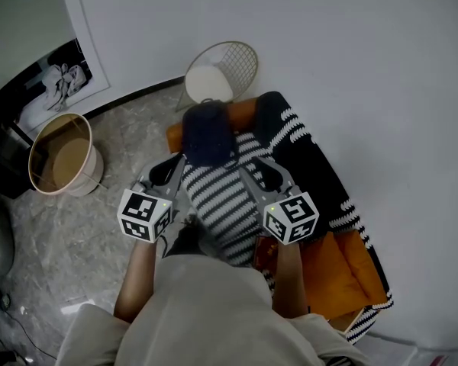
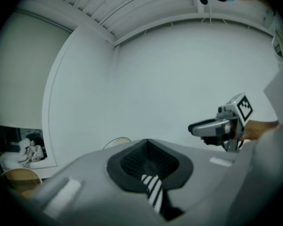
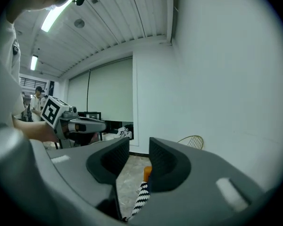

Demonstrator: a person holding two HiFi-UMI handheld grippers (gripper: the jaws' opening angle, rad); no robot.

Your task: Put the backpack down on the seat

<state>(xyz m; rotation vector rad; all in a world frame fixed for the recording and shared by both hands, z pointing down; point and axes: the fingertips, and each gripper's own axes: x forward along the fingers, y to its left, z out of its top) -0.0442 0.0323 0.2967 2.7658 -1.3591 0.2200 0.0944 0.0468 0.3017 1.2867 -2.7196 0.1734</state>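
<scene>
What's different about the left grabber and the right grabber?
The left gripper has its jaws pressed together, while the right gripper has a clear gap between its jaws. The left gripper is by the backpack's left side and the right gripper is by its right side. Both are gray, and both point out over the striped blanket.

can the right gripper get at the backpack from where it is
Probably yes: the right gripper hangs open just beside the backpack, with nothing between them.
</scene>
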